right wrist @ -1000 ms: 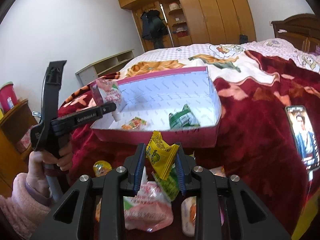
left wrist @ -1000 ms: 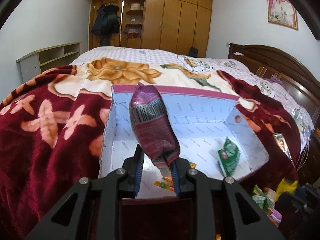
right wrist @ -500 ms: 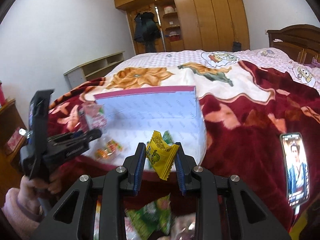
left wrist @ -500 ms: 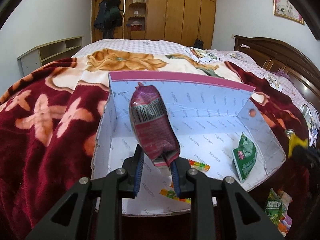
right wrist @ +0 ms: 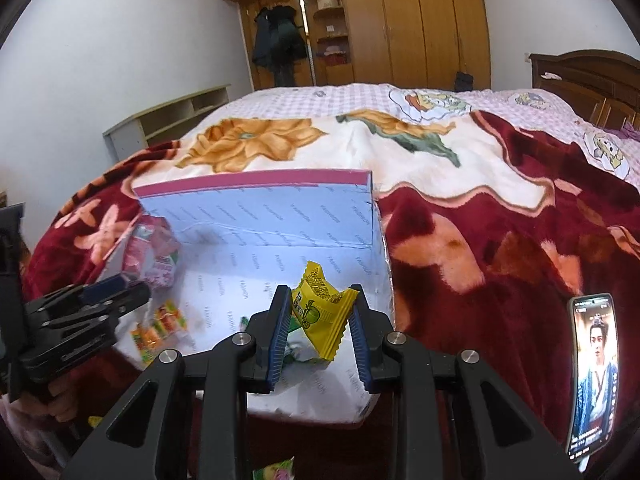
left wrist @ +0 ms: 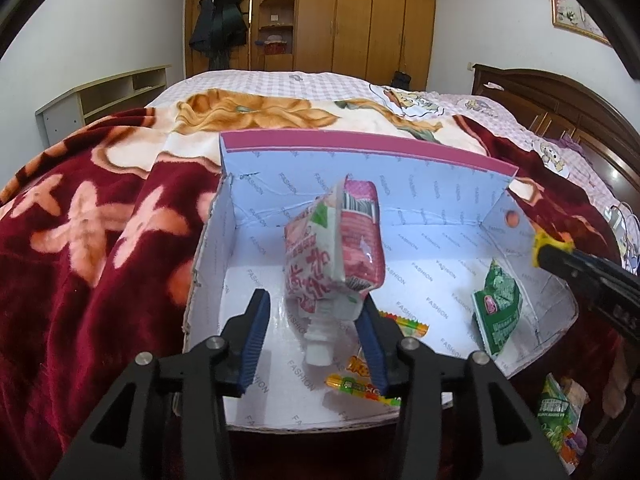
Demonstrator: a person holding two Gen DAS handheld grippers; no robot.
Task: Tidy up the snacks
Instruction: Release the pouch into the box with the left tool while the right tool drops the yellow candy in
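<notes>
A pale blue cardboard box (left wrist: 360,184) with a pink rim lies open on the bed; it also shows in the right wrist view (right wrist: 260,208). My left gripper (left wrist: 314,320) is open over the box, and a pink and white spouted pouch (left wrist: 336,248) drops between its fingers. A green packet (left wrist: 498,304) and small colourful candy packets (left wrist: 362,390) lie in the box. My right gripper (right wrist: 320,320) is open over the box's right part, with a yellow candy packet (right wrist: 320,304) loose between its fingers.
A red floral blanket (left wrist: 100,240) covers the bed around the box. A phone (right wrist: 592,372) with a lit screen lies on the blanket at the right. More snack packets (left wrist: 558,412) lie in front of the box. A wooden headboard (left wrist: 560,96) stands at the right.
My left gripper has opened and let go of the pouch, which turns and drops. My right gripper has moved forward over the box and has opened around the yellow packet.
</notes>
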